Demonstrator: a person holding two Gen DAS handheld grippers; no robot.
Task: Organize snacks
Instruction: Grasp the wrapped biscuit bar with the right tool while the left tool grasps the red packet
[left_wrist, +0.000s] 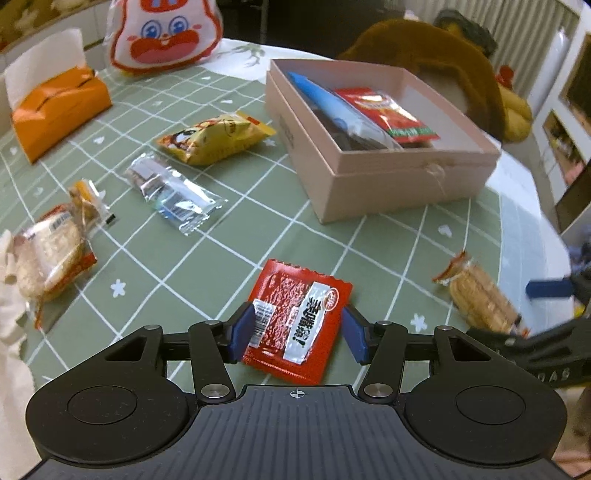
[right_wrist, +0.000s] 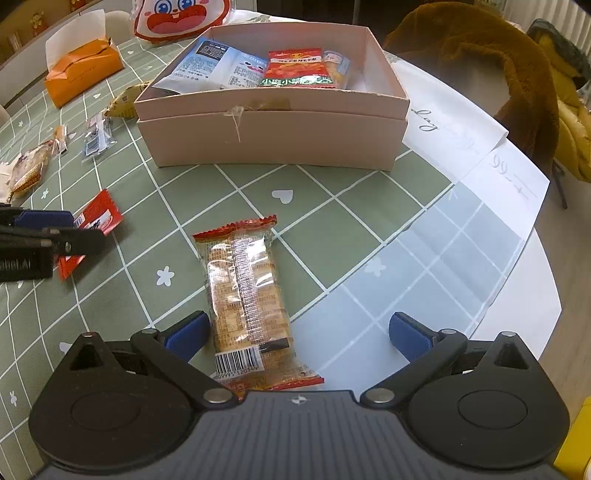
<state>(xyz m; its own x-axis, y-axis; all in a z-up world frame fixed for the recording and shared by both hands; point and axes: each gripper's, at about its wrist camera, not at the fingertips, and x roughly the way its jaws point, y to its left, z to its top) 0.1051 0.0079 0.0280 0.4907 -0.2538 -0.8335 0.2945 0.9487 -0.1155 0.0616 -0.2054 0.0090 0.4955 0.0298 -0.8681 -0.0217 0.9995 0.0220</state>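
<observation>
Cracker pack (right_wrist: 245, 306) barcode reads "09995 120349"; paper (right_wrist: 476, 147) "99".

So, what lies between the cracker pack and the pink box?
Only bare green tablecloth between the cracker pack and the box, as the right wrist view shows.

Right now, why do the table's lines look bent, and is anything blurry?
Both wrist views: the fisheye lens curves the tablecloth grid. Left wrist view: the cracker pack at the right edge is smeared. Right wrist view: the red packet and left gripper look soft.
</observation>
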